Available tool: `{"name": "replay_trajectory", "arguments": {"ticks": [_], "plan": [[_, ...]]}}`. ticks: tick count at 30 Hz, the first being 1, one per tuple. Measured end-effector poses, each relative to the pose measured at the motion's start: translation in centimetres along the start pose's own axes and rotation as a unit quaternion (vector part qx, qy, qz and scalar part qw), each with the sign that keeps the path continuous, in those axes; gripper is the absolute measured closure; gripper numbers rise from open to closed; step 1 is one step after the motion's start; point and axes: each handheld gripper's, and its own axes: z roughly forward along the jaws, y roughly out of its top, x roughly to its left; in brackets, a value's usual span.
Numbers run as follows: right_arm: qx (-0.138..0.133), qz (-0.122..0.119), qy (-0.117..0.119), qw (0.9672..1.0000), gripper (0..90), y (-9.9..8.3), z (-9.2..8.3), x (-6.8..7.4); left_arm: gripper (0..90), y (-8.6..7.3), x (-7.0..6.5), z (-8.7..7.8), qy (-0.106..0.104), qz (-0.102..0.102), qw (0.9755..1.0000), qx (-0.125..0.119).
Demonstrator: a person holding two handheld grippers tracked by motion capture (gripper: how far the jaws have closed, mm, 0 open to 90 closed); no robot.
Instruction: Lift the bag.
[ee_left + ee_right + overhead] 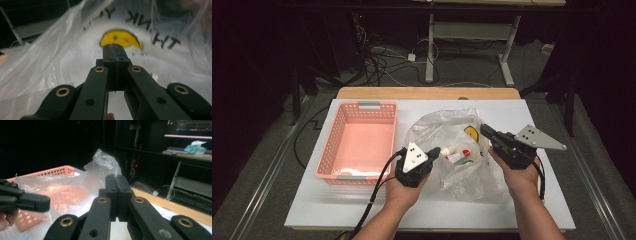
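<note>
two hand-held tongs gripping opposite sides of a clear plastic bag [457, 150] on a white tabletop [362, 205], empty pink basket [359, 142] just to the left.

left tongs [434, 151] pinched shut on the bag's near-left film, right tongs [484, 131] likewise shut on its right edge; small bottles [456, 152] lying inside, between the two. likely opening the bag's mouth: best to pull both sides apart evenly and slowly, keeping film taut, no tearing, contents undisturbed.
</note>
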Motion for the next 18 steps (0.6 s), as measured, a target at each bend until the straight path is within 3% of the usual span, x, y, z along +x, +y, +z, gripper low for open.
{"name": "replay_trajectory", "arguments": {"ticks": [7,12,18], "plan": [[-0.038,0.001,-0.023,0.9990,90.0,2.2,0.4,-0.9,88.9,4.4,0.7,0.5,0.010,0.014,0.9975,-0.068],[-0.066,0.001,-0.042,0.9969,90.0,4.2,0.7,-1.7,88.9,8.2,0.9,0.7,0.011,0.030,0.9928,-0.115],[-0.097,-0.004,-0.063,0.9933,90.0,7.4,0.6,-2.8,88.9,12.6,0.9,1.0,0.014,0.055,0.9866,-0.153]]}}
